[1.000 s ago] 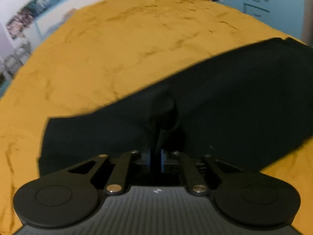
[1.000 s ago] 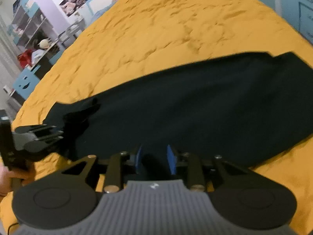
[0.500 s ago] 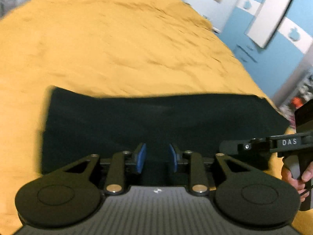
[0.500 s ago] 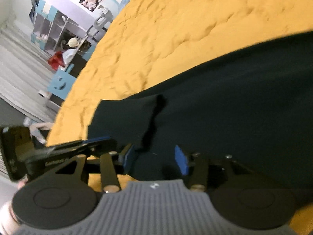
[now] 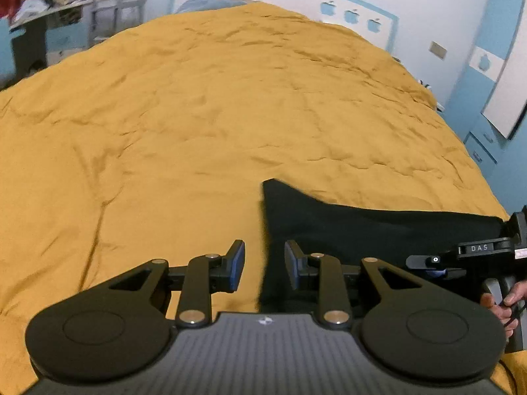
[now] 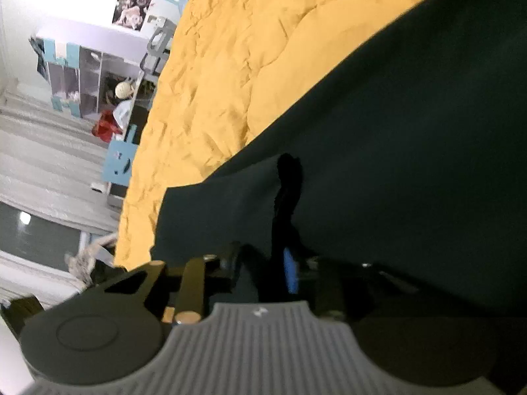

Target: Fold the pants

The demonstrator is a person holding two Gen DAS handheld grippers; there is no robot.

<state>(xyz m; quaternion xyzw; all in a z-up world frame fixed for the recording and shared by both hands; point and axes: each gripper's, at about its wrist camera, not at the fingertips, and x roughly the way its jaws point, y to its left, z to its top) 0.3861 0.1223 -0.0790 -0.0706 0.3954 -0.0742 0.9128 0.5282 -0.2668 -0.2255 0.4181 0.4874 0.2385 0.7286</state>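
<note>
Dark pants point(image 5: 362, 227) lie on the yellow bedspread point(image 5: 214, 115), running from the lower middle to the right in the left wrist view. My left gripper point(image 5: 263, 265) is open, its blue pads either side of the pants' left edge. My right gripper point(image 6: 280, 263) is shut on a raised pinch of the pants point(image 6: 411, 115) near one end; it also shows at the far right of the left wrist view point(image 5: 428, 260). Its fingers are mostly hidden by cloth.
The bedspread point(image 6: 247, 49) extends far behind and left of the pants. A desk with clutter point(image 5: 29, 16) and a chair point(image 5: 112, 10) stand beyond the bed's far left. Blue cabinets point(image 5: 484, 138) line the right wall. Shelves point(image 6: 82, 75) stand past the bed's edge.
My left gripper released the pants, opened and swung to the cloth's left edge. My right gripper closed on the pants and tilted, lifting a fold.
</note>
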